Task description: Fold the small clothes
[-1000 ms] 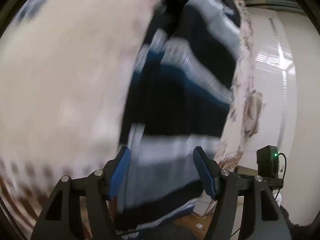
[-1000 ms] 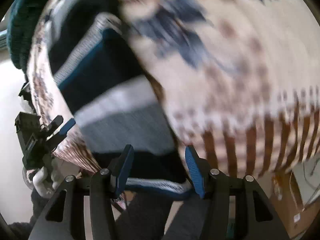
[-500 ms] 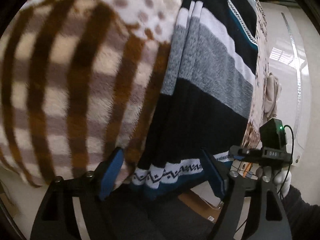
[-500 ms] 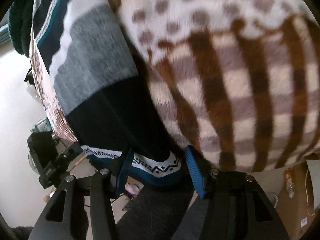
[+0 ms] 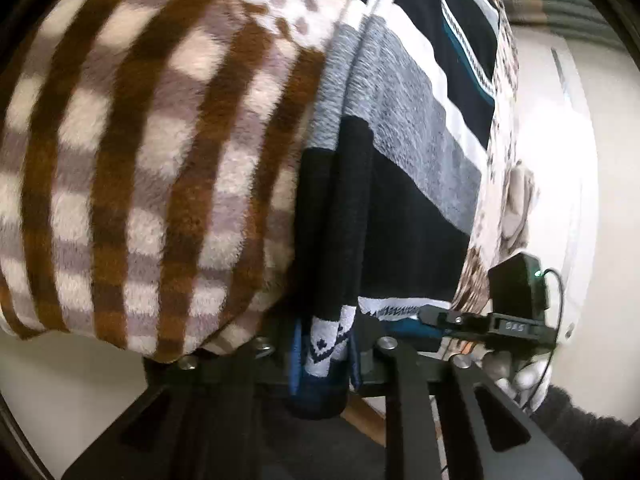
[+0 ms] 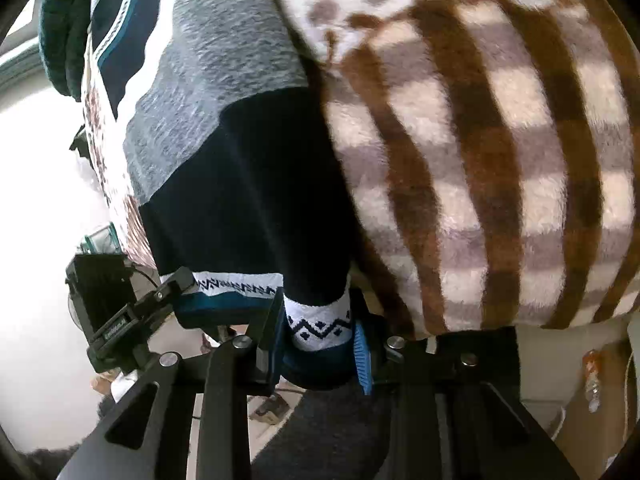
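Both hand-held grippers, left (image 5: 324,354) and right (image 6: 316,344), closing, each pinched sweater (image 5: 400,168) hem corner; garment's long axis ran toward 12 o'clock over plaid blanket (image 5: 140,160)

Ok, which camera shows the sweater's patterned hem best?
The right wrist view: the patterned hem shows sharply between the closing right gripper, and it runs on leftward. The left wrist view shows the hem bunched in the closing left gripper, partly blocked.

Black tool (image 5: 324,354), blue pads (image 6: 362,354), silver screws
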A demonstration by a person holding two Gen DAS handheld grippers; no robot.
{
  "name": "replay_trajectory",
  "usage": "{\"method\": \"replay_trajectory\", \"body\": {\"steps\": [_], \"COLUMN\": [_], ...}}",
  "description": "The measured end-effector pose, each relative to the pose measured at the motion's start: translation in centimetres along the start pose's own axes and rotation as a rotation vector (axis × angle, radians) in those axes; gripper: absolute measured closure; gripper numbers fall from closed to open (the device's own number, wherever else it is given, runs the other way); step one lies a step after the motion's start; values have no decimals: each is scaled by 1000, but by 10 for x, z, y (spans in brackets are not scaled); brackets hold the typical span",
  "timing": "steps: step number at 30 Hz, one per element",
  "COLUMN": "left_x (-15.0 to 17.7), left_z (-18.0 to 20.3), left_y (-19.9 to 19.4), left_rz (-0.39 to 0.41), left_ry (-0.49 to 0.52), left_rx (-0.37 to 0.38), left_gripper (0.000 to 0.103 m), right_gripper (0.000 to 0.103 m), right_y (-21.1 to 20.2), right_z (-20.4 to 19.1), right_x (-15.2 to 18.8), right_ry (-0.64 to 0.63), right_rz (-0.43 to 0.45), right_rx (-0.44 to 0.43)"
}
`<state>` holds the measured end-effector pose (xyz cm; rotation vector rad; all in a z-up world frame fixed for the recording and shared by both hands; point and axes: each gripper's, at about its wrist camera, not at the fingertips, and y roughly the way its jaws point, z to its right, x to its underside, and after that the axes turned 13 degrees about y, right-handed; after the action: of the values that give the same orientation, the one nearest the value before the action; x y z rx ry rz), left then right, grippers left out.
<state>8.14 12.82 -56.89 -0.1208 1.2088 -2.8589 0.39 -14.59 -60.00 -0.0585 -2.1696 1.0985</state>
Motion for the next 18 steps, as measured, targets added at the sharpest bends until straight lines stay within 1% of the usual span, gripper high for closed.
{"method": "replay_trajectory", "body": {"steps": [1,2,4,7,9,13,15,17,18], "left_x": [1,2,6,9,11,9,3,-12,-20], "left_z": [1,0,6,14,19,36,46,65,73], "left_y": [-2,-7,-18,-39,-55,-76,-88,-100,-101], "left_rz": [13,23,50,95,122,165,196,240,255], "left_ry": [-13,-16,-18,-19,-10,-18,-16,-9,-4], "left_rx": [14,22,40,75,77,117,130,162,169], "left_gripper": [92,93,94,94,95,95,95,95,95], "right_gripper": [77,85,90,91,91,92,92,92,92], "right_y": [-8,-10,-22,-39,-49,-76,-96,-115,-130], "right_z": [9,7,6,-5,-12,-27,-31,-46,-50], "right_x": [-2,0,4,17,27,40,43,44,45], "right_ry": [10,13,-13,-76,-99,-129,-145,-156,-172], "right_rz": [4,14,33,57,67,96,115,141,157], "right_rx": [-6,-18,-29,-49,-73,-121,-149,-181,-189]}}
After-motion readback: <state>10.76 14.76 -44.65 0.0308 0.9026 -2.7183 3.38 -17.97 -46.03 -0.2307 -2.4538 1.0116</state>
